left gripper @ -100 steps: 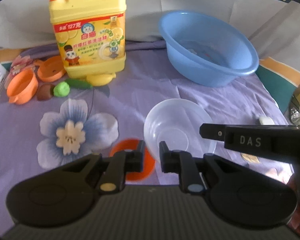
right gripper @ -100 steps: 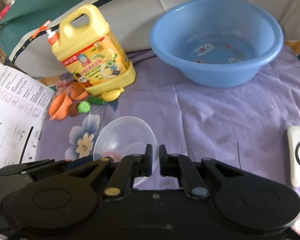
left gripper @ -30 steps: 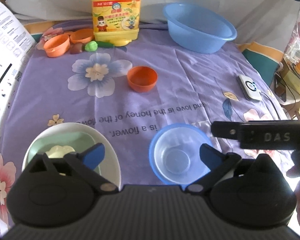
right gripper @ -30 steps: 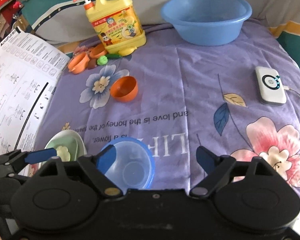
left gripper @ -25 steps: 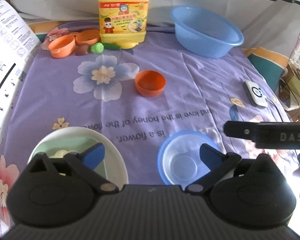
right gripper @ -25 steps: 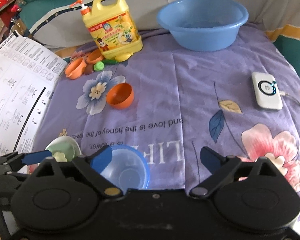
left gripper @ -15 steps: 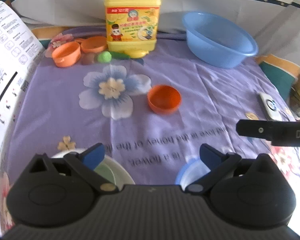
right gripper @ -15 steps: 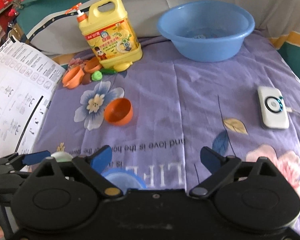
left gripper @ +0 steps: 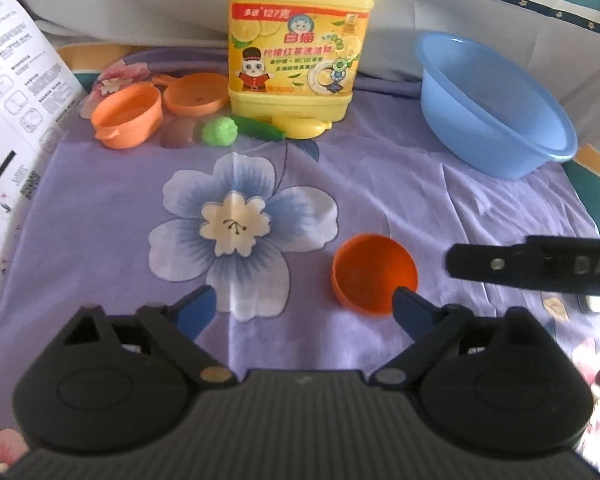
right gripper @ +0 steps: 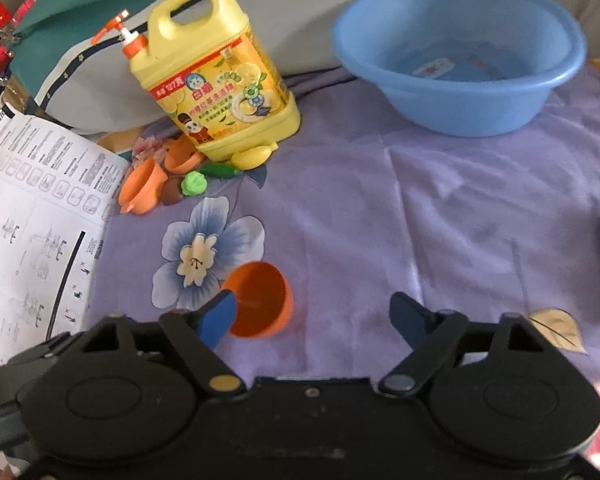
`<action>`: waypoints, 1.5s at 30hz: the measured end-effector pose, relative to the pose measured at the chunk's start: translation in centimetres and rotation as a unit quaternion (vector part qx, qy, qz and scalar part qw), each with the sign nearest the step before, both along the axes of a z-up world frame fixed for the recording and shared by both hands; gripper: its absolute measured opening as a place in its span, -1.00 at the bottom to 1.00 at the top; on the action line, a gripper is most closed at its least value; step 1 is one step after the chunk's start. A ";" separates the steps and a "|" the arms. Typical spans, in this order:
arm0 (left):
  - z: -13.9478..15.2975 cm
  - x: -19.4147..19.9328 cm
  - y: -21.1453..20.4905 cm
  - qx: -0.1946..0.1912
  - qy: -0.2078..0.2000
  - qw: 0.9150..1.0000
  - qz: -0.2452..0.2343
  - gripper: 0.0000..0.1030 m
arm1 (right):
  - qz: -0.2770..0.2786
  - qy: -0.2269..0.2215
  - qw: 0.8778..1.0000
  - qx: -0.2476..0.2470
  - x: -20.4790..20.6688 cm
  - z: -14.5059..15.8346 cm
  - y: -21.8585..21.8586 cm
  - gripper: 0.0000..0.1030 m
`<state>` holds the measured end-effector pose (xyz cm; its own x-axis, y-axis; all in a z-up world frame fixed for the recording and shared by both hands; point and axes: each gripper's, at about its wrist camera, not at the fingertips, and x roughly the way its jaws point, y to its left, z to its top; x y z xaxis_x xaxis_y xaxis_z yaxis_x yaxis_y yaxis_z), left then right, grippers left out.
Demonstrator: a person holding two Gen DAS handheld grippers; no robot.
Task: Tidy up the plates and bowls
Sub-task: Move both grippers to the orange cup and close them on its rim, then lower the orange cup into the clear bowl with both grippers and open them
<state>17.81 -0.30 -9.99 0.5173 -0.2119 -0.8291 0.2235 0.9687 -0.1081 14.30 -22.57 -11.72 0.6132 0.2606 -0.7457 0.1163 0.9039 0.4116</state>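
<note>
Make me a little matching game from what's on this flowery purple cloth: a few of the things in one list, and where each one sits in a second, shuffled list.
Things:
1. small orange bowl
2. yellow detergent jug
3. blue basin
4. green ball

Places:
A. far right corner of the cloth
B. just in front of the jug, beside a small orange pot
C. nearest the grippers, right of the printed blue flower
D. standing upright at the back, in the middle

Pairs: 1-C, 2-D, 3-A, 4-B
</note>
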 end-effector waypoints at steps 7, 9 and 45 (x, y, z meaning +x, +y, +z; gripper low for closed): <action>-1.5 1.7 -0.5 -0.016 0.017 1.000 -0.004 0.26 | 0.031 0.020 0.999 0.012 3.0 -1.7 1.8 -0.13; -1.8 1.8 -0.7 -0.019 0.020 1.000 -0.010 0.10 | 0.038 0.024 0.999 0.012 3.3 -2.1 2.3 -0.30; 2.1 -5.0 -2.3 -0.009 0.011 0.998 -0.069 -0.71 | 0.031 0.011 0.999 0.005 -3.7 0.1 2.1 -0.87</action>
